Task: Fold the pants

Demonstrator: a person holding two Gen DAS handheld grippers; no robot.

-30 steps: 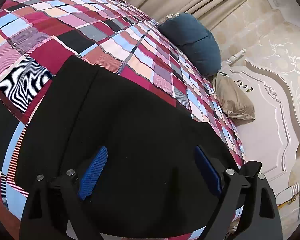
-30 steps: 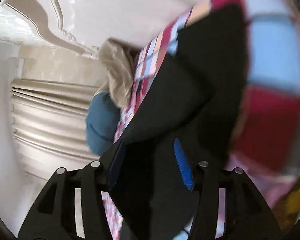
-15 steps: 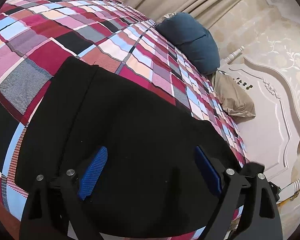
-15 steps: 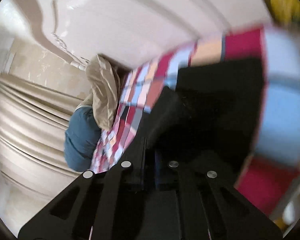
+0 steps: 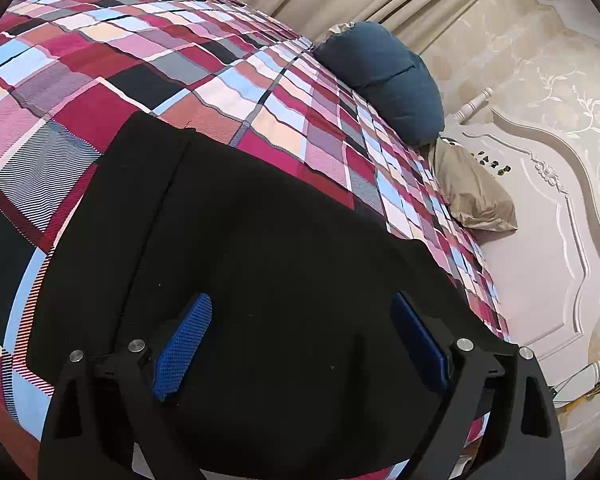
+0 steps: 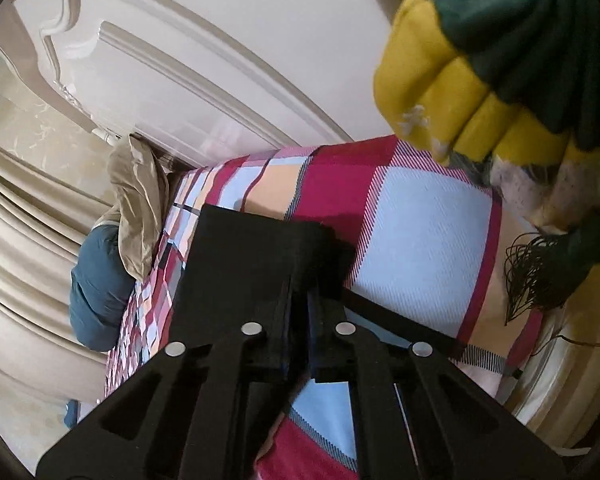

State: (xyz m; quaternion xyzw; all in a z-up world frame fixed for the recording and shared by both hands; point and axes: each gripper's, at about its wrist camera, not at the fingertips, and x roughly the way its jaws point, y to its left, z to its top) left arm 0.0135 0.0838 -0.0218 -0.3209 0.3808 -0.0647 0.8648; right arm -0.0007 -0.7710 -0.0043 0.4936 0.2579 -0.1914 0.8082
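The black pants (image 5: 260,264) lie flat on the plaid bedspread (image 5: 140,60), long axis running from the near edge toward the far side of the bed. The left gripper (image 5: 300,340) hovers above the cloth with jaws wide apart, fabric spread directly beneath and ahead of them. The right gripper (image 6: 298,320) has its jaws together, clamped on a pants (image 6: 252,256) edge at the bed's corner nearest the headboard (image 6: 220,40), so the right is the arm placed to carry the fold
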